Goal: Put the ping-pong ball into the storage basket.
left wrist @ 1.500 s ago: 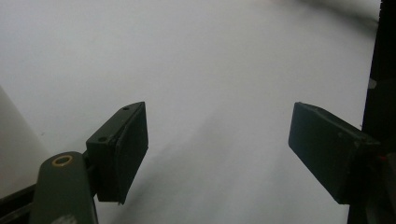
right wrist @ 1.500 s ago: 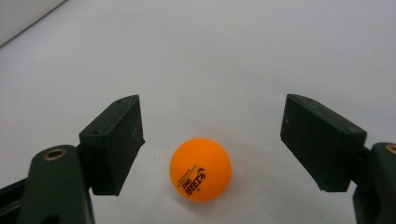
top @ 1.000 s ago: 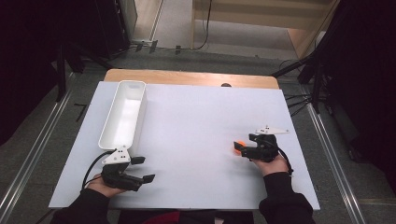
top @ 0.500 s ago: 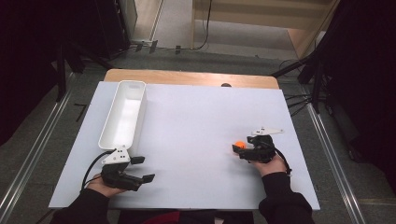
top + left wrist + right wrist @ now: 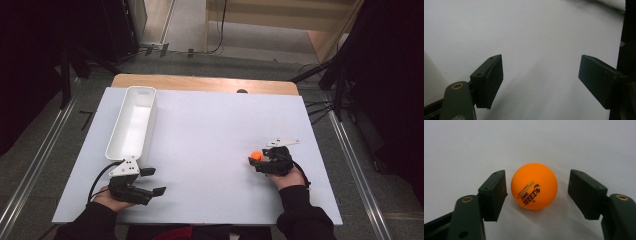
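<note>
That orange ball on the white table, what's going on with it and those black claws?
A person sits at the table with a hand-held claw in each hand. The right claw has the orange ball between its jaws and has just been closing on it, but gaps remain on both sides, so it is not gripped yet. The ball rests on the table. The left claw is open over bare tabletop, near the end of a white bin.

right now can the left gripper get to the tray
Probably yes. The left gripper, jaws open and holding nothing, sits just below the near end of the white tray, with bare table between them. The right gripper, its jaws just closing around the ball, is far off.
</note>
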Demonstrator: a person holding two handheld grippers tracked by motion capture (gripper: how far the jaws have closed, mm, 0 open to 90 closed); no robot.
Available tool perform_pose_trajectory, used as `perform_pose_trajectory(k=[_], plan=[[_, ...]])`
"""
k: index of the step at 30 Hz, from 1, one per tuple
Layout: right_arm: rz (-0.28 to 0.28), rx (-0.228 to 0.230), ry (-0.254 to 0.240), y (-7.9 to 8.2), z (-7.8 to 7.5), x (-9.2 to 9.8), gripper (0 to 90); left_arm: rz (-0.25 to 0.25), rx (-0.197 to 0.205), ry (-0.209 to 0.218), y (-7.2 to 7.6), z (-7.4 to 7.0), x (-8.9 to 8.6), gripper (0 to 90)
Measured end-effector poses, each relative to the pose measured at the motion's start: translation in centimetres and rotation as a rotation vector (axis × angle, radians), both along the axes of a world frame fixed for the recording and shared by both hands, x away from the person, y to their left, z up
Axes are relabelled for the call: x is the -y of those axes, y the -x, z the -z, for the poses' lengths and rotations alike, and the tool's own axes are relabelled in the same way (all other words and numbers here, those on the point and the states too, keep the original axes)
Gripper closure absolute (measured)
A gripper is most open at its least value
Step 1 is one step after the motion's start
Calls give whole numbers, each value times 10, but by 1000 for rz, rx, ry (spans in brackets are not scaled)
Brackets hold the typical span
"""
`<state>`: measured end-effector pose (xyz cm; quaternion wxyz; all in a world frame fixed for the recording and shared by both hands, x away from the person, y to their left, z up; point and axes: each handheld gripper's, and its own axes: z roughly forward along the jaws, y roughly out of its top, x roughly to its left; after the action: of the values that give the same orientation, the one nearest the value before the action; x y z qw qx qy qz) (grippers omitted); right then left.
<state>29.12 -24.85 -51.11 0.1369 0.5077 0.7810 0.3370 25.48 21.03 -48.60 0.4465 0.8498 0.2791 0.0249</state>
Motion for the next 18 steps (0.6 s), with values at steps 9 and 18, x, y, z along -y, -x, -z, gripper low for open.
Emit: perform_pose_trajectory(k=[9, 18], plan=[[-20, -6, 13, 1, 0, -1, 475, 3, 0, -3, 0, 0, 0, 203], [-26, -8, 13, 1, 0, -1, 484, 3, 3, -2, 0, 0, 0, 203]])
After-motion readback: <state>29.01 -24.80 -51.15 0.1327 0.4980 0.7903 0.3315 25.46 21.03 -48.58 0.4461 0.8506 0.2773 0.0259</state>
